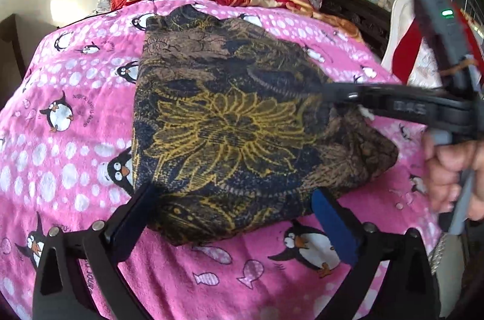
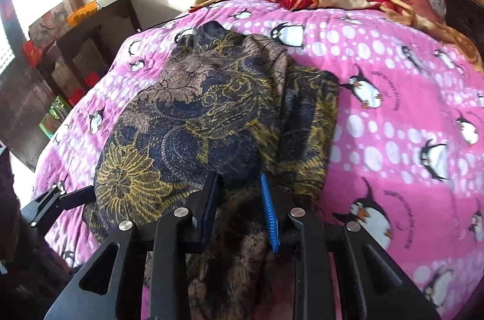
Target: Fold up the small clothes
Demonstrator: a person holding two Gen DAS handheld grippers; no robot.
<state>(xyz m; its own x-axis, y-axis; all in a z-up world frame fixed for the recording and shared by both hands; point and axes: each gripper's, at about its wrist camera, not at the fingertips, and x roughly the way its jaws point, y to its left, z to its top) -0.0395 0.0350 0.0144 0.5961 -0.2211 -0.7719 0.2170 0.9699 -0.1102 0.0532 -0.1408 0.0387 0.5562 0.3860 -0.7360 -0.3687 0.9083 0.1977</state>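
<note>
Here the left gripper [image 1: 233, 199] jaws gape wide over the garment [image 1: 230, 120], while the right gripper's [image 2: 239, 199] jaws pinch its half-hidden fold.

garment's [image 2: 211, 114] near end hidden under right gripper [image 2: 240, 199], hand [image 1: 450, 168] blurred

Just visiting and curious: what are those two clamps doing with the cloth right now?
Left gripper wide open, holding nothing. Right gripper pinching the patterned cloth at its near edge. Cloth partly folded on pink blanket. Nothing in the way.

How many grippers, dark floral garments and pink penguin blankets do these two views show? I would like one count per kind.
Grippers: 2, left gripper and right gripper
Dark floral garment: 1
Pink penguin blanket: 1
Total: 4
</note>
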